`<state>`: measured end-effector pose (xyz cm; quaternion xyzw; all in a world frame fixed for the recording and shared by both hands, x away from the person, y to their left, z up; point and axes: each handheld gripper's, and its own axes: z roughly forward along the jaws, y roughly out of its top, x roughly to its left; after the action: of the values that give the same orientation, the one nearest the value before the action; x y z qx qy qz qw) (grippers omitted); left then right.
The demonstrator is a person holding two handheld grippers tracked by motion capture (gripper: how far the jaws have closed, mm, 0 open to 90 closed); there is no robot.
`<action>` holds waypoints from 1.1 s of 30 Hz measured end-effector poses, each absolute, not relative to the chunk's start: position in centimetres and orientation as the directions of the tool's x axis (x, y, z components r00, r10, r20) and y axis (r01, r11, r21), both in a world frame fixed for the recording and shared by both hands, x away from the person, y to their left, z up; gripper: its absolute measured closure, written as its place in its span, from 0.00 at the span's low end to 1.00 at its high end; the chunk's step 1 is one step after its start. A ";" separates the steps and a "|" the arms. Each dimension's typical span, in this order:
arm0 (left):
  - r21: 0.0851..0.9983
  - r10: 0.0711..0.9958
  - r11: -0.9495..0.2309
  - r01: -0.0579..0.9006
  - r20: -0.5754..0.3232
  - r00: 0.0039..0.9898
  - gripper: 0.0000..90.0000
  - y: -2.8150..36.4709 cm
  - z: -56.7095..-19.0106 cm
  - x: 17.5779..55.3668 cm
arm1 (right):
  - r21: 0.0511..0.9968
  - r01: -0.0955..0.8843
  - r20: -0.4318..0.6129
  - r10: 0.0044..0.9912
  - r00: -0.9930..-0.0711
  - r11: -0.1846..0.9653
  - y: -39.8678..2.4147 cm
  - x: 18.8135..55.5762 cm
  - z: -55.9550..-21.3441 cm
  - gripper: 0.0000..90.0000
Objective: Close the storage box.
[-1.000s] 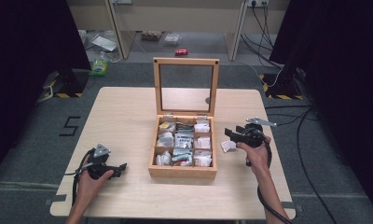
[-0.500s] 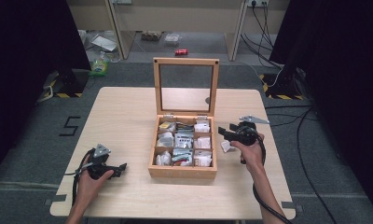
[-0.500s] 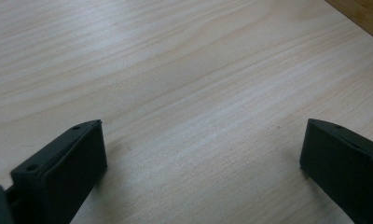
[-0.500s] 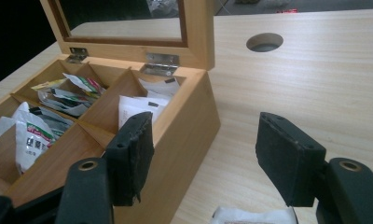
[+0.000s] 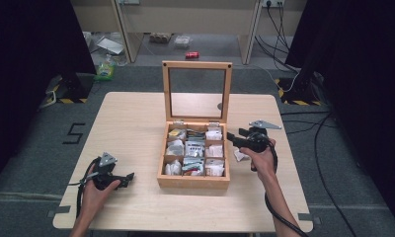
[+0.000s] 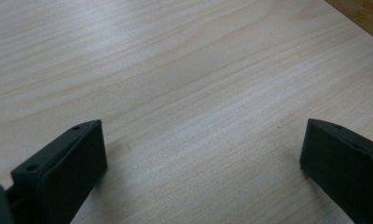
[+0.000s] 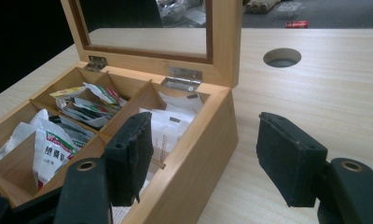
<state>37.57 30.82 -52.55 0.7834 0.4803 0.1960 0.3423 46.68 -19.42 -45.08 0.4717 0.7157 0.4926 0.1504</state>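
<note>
Two grippers work at a wooden box (image 5: 193, 180) mid-surface. Right gripper (image 7: 208, 161) hovers with fingers apart and empty, straddling the box's right wall by the tea packets (image 7: 49, 144). Left gripper (image 6: 201, 158) rests on the surface (image 6: 175, 70), fingers apart and empty.

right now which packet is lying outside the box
The small white packet on the table, just right of the wooden box beneath the right hand-held gripper; the others sit inside compartments.
</note>
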 end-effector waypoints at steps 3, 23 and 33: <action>0.725 0.887 -0.303 0.618 -0.023 0.462 0.00 30.8 -52.6 37.6 | 0.848 0.526 0.249 0.823 -0.510 0.069 -19.3 46.9 -45.0 0.41; 0.724 0.887 -0.305 0.619 -0.021 0.462 0.00 30.8 -52.5 37.6 | 0.854 0.519 0.245 0.845 -0.476 0.045 -18.4 50.9 -44.1 0.41; 0.724 0.887 -0.304 0.619 -0.021 0.462 0.00 30.8 -52.5 37.6 | 0.856 0.514 0.229 0.852 -0.471 0.055 -17.0 52.7 -43.8 0.41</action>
<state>37.56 30.83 -52.55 0.7834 0.4804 0.1960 0.3420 52.69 -17.00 -43.84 0.4842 0.7053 0.4881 0.1729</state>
